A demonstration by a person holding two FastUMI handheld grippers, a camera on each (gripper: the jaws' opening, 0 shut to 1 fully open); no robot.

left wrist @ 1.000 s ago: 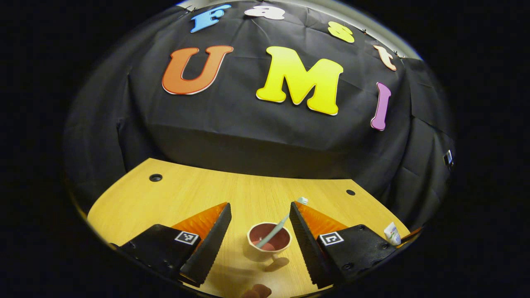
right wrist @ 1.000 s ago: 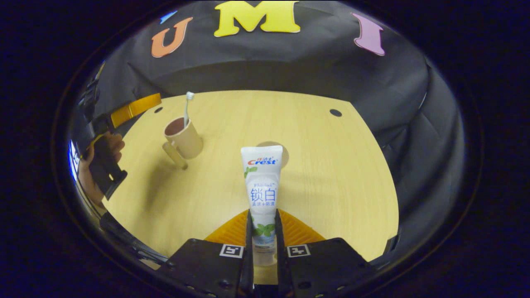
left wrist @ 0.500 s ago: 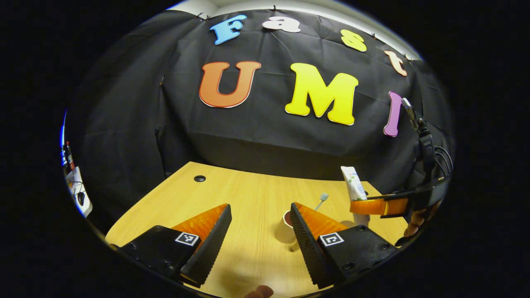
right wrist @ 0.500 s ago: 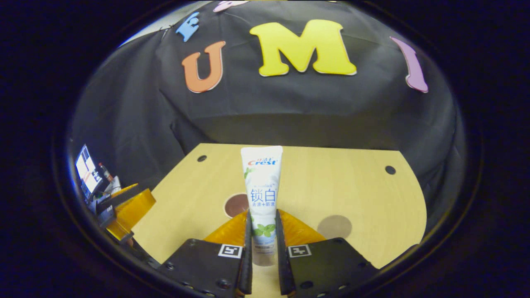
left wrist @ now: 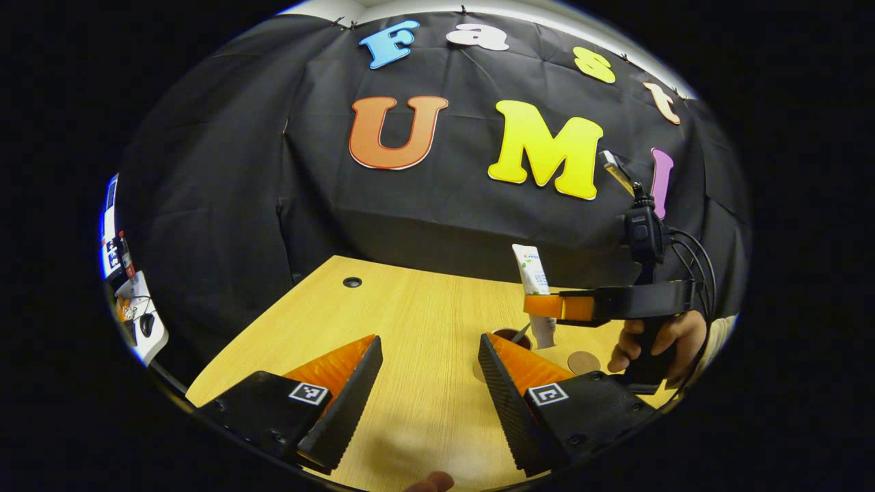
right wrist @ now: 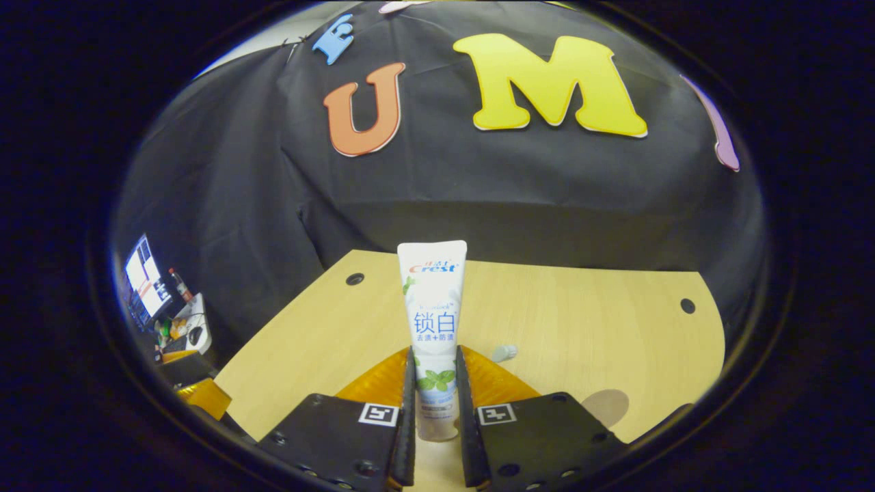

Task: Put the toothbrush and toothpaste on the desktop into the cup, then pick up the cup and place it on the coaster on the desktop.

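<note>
The tabletop [left wrist: 410,321] is pale wood with small round holes near its far corners, backed by the black cloth wall.

In the left gripper view, the left tongs [left wrist: 429,383] hang low over the tabletop with their two fingers wide apart and nothing between them. Past the tip of one finger stands the cup [left wrist: 507,337], mostly hidden; only its dark inside and part of the rim show. A thin pale handle of the toothbrush [left wrist: 522,333] slants up out of the cup. Just beside the cup, on the side toward the person's hand [left wrist: 656,338], lies the round brown coaster [left wrist: 582,361], flat on the tabletop and bare.

The hand grips the handle of the right tongs [left wrist: 547,305], which sit above the cup. They are clamped on the toothpaste [left wrist: 535,283], which stands upright, its lower end down near the cup's mouth; whether it is inside the cup cannot be told.

In the right gripper view, the right tongs [right wrist: 435,410] press from both sides on the lower part of the toothpaste [right wrist: 433,321], flat crimped end up. The toothbrush head [right wrist: 504,352] peeks out beside one finger, and the coaster [right wrist: 606,404] lies near the tabletop's edge.
</note>
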